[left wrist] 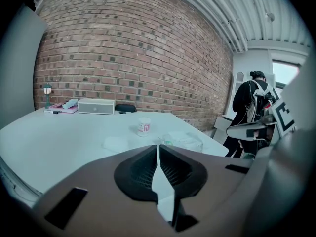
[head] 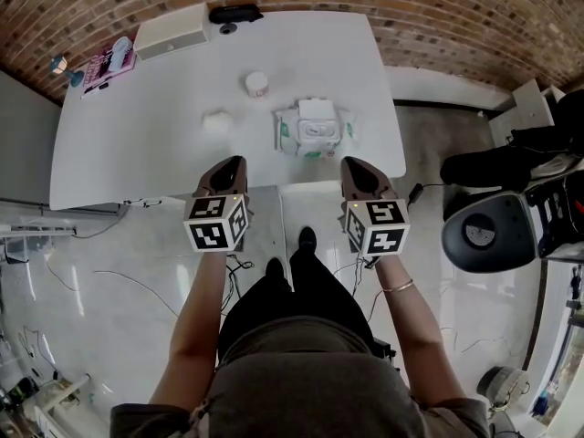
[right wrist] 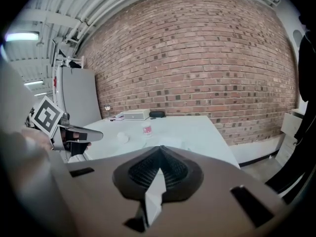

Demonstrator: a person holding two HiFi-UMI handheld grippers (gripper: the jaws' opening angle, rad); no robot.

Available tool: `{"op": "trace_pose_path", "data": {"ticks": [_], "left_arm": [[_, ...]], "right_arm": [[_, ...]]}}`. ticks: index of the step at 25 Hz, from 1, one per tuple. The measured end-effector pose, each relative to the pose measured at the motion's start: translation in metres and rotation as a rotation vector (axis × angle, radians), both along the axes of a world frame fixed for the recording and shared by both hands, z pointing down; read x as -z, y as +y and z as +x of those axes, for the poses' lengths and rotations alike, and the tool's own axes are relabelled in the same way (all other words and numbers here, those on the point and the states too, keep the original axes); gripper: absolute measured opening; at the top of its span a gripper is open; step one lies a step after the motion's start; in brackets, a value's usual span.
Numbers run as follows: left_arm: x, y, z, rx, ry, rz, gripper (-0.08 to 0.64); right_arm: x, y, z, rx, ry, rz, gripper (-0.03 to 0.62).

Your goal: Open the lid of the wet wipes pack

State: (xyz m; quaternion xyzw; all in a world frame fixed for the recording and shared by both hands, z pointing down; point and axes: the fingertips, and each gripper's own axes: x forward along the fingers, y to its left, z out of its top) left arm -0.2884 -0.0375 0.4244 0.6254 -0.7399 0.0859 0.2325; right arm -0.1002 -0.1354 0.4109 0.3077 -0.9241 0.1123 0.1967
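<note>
The wet wipes pack (head: 314, 130) lies flat on the white table (head: 137, 153), just right of its middle. A white lid flap (head: 317, 109) shows at the pack's far side and looks folded back. My left gripper (head: 235, 162) hovers at the table's near edge, left of the pack, shut and holding nothing. My right gripper (head: 352, 163) is level with it on the pack's right, also shut and empty. In the left gripper view the pack (left wrist: 186, 141) lies just beyond the closed jaw tips (left wrist: 157, 148). In the right gripper view the jaws (right wrist: 160, 151) hide most of it.
A small white cup (head: 256, 83) and a round white pad (head: 216, 121) sit left of the pack. Along the far edge are a white box (head: 172, 31), a black object (head: 235, 14) and a pink book (head: 109, 62). A chair (head: 484, 231) stands on the floor to the right.
</note>
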Motion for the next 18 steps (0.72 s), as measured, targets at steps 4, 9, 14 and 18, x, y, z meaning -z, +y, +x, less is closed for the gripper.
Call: {"op": "trace_pose_path", "data": {"ticks": [4,9,14,18], "left_arm": [[0.002,0.002,0.002,-0.014,0.008,0.003,0.034],[0.003,0.002,0.008,-0.023,0.023,0.012,0.034],[0.005,-0.006,0.007,-0.043,0.034,0.023,0.034],[0.006,-0.018,0.004,-0.06,0.027,0.01,0.034]], "right_arm": [[0.002,0.002,-0.001,0.002,-0.006,0.014,0.003],[0.003,0.004,-0.003,0.026,-0.009,0.018,0.003],[-0.002,0.003,-0.007,0.042,-0.007,-0.004,0.003],[-0.005,-0.003,-0.01,0.05,-0.004,-0.011,0.003]]}}
